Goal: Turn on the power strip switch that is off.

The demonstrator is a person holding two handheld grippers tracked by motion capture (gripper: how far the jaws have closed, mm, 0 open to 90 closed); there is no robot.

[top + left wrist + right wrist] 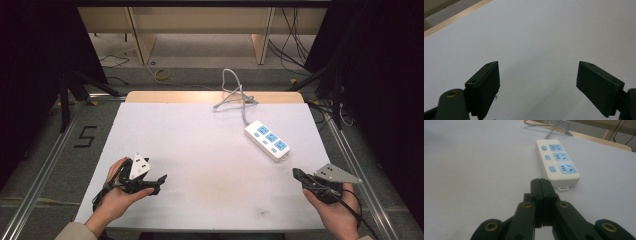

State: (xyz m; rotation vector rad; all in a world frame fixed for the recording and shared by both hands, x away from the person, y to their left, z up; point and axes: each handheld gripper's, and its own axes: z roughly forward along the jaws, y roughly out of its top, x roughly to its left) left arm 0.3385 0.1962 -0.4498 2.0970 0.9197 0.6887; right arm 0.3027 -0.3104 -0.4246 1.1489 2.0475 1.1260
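Writing is scarce on this scene: the one readable mark is a black figure "5" (pixel 85 136) taped on the grey floor to the left of the worktop (pixel 200 150). The power strip (pixel 267 140) carries no brand or label that I can make out.

One power strip lies on the white worktop, toward the far right, set at a slant. It is white, with three blue sockets in a row and, seen in the right gripper view, three small blue switches beside them, one per socket. A small white tab sticks out at its near end. One grey cord (pixel 235 95) runs from its far end and lies in a loose tangle at the worktop's far edge.

Two hand-held grippers are in play, one in each hand. The left hand-held gripper (pixel 161 179) rests near the front left of the worktop, jaws spread wide apart with nothing between them, only bare white surface. The right hand-held gripper (pixel 296 173) sits at the front right, its jaws clenched together on nothing. It points toward the power strip, whose near end lies just ahead of the jaw tips without touching them. Each gripper bears one grey three-cornered plate on top.
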